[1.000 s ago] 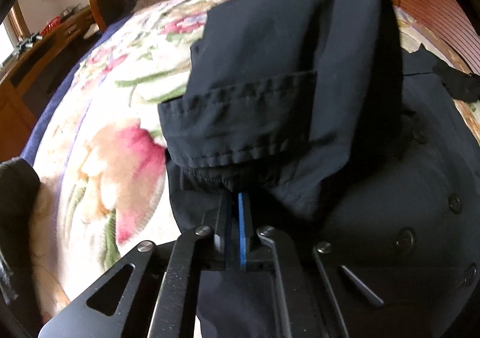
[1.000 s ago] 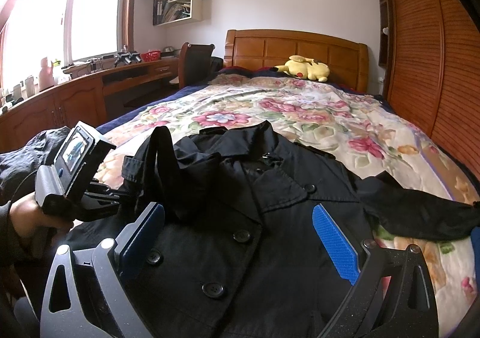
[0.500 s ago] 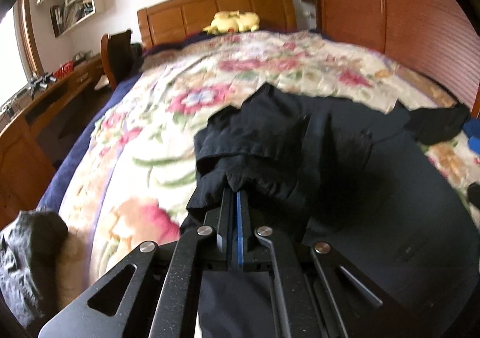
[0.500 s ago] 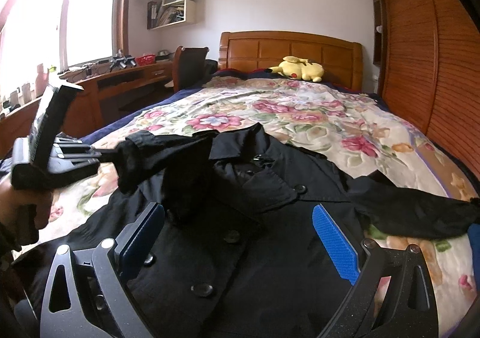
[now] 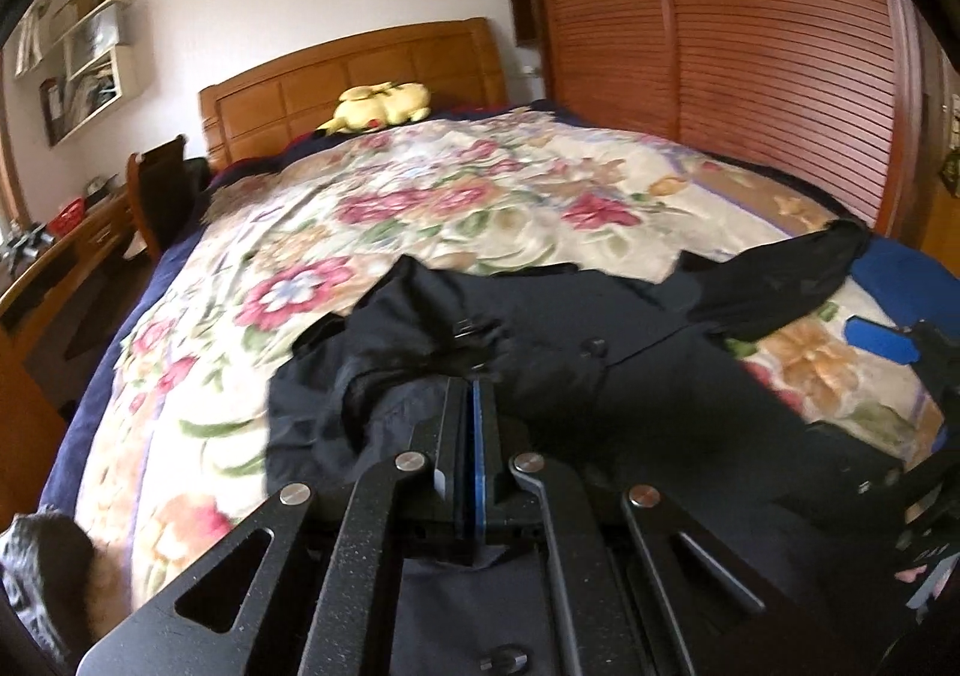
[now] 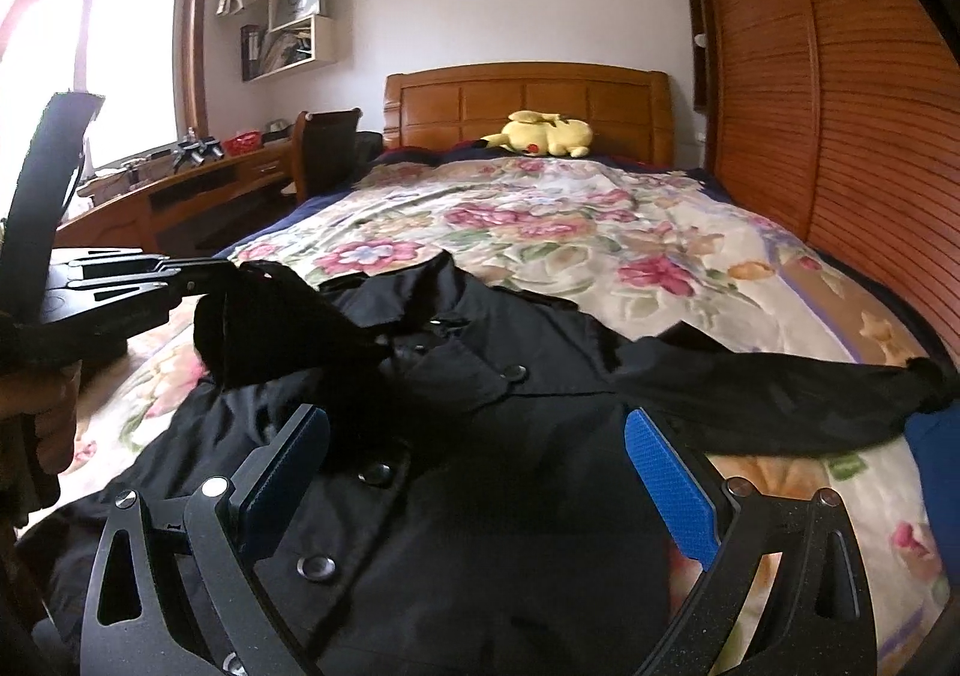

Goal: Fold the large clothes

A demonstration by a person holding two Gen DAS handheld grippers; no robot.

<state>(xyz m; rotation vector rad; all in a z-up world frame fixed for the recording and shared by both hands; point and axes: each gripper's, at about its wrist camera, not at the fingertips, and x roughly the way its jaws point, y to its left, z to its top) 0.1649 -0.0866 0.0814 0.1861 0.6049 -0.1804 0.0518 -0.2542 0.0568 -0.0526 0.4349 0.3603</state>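
Note:
A black buttoned coat (image 6: 480,466) lies face up on the floral bedspread (image 6: 570,232); it also shows in the left wrist view (image 5: 630,376). My left gripper (image 5: 469,385) is shut on the coat's left sleeve (image 6: 270,328) and holds it above the coat's chest; it shows from the side in the right wrist view (image 6: 204,271). The other sleeve (image 6: 780,400) lies stretched out to the right. My right gripper (image 6: 474,466) is open and empty, low over the coat's front.
A yellow plush toy (image 6: 540,132) lies by the wooden headboard (image 6: 528,99). A desk (image 6: 180,190) and chair (image 6: 327,141) stand left of the bed. A slatted wooden wardrobe (image 6: 840,105) runs along the right. A blue cloth (image 5: 900,280) lies at the bed's right edge.
My left gripper has carried the sleeve up and rightward across the coat's chest, and its view has tilted up toward the headboard. My right gripper stays open over the coat.

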